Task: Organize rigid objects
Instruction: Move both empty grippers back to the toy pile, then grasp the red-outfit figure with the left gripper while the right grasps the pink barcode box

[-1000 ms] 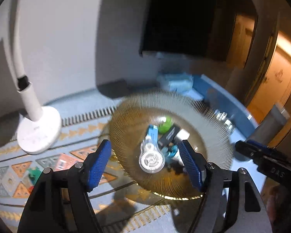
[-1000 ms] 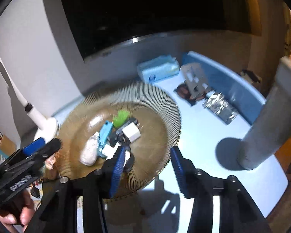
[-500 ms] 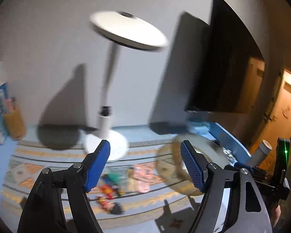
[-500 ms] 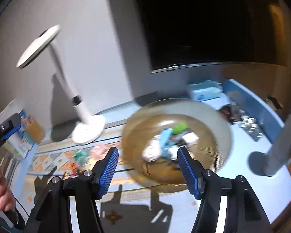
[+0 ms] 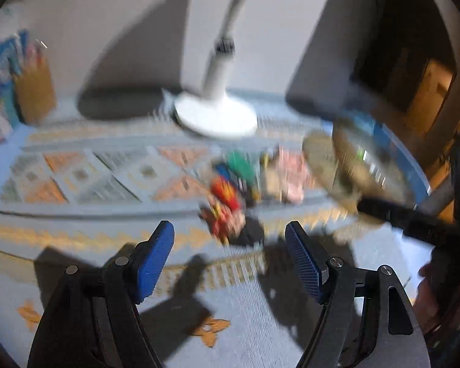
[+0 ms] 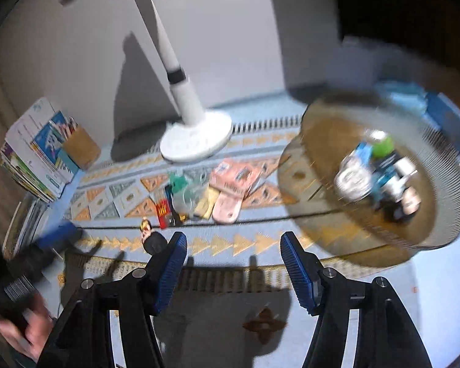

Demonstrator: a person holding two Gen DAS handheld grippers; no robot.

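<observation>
A heap of small objects lies on the patterned mat: a red item (image 5: 225, 194), a green one (image 5: 240, 161) and pink packets (image 6: 231, 181). In the right wrist view a small dark figure (image 6: 151, 239) lies just left of my left finger. A brown ribbed bowl (image 6: 316, 220) on the right holds several small items, among them a white tape roll (image 6: 351, 179) and a green piece (image 6: 383, 145). My left gripper (image 5: 230, 256) is open and empty, just before the heap. My right gripper (image 6: 233, 263) is open and empty above the mat's near edge. The left wrist view is blurred.
A white lamp base (image 6: 196, 138) and stem stand behind the heap. A brown pen cup (image 6: 79, 147) and stacked books (image 6: 30, 159) sit at the far left. A blue box (image 6: 404, 95) lies behind the bowl. The bowl also shows in the left wrist view (image 5: 346, 171).
Both grippers have swung left, away from the bowl, and now face the heap on the mat. The left gripper dropped lower and closer to the mat. Both stayed open.
</observation>
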